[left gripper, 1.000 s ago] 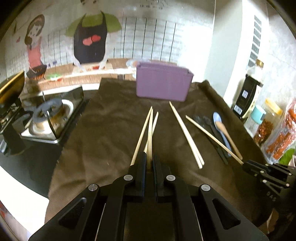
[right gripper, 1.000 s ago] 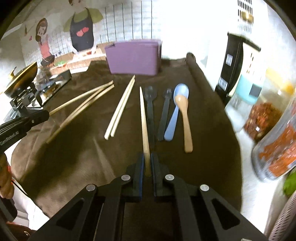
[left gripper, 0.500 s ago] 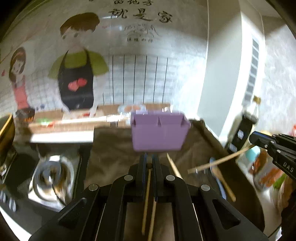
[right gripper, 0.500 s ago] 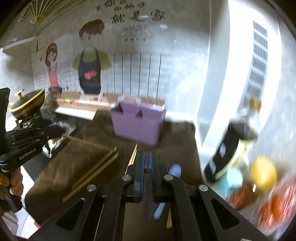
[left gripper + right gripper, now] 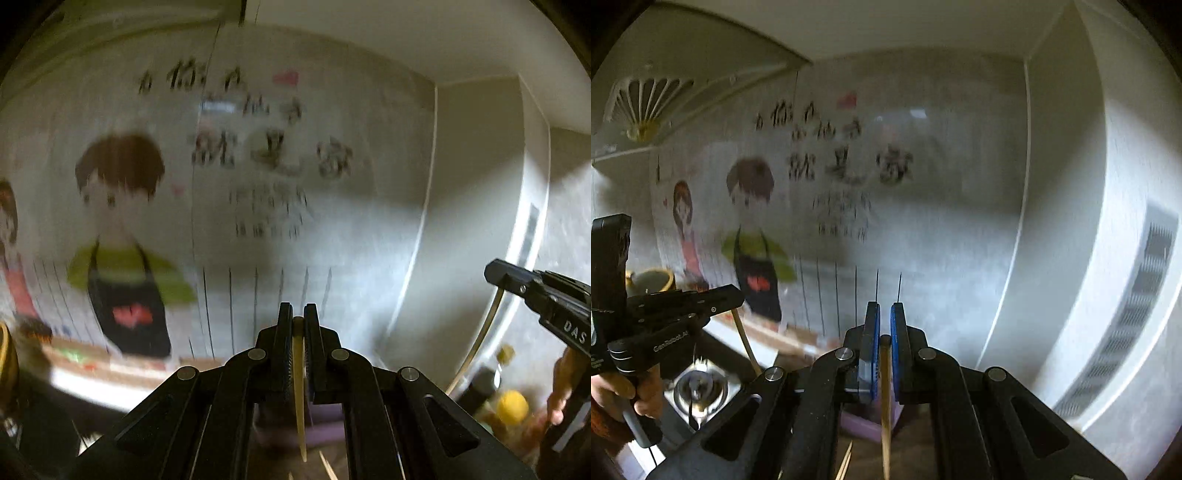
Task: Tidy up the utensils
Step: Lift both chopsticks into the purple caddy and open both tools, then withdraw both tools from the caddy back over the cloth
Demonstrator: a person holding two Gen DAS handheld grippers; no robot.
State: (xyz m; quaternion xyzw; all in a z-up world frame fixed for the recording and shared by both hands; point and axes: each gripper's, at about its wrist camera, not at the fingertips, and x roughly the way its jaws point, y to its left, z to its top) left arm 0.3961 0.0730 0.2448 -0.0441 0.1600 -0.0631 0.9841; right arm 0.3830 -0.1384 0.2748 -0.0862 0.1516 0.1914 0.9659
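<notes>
We hold one chopstick (image 5: 298,398) in the left gripper (image 5: 297,317) and another chopstick (image 5: 885,398) in the right gripper (image 5: 885,321), fingers clamped on each. Both sticks hang point-down, with the purple holder (image 5: 862,424) below and just ahead of them.

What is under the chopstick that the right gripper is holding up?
The chopstick hangs down from the right gripper. Beneath it shows part of the purple box and the tips of loose chopsticks. The gripper's black arms cover the rest.
</notes>
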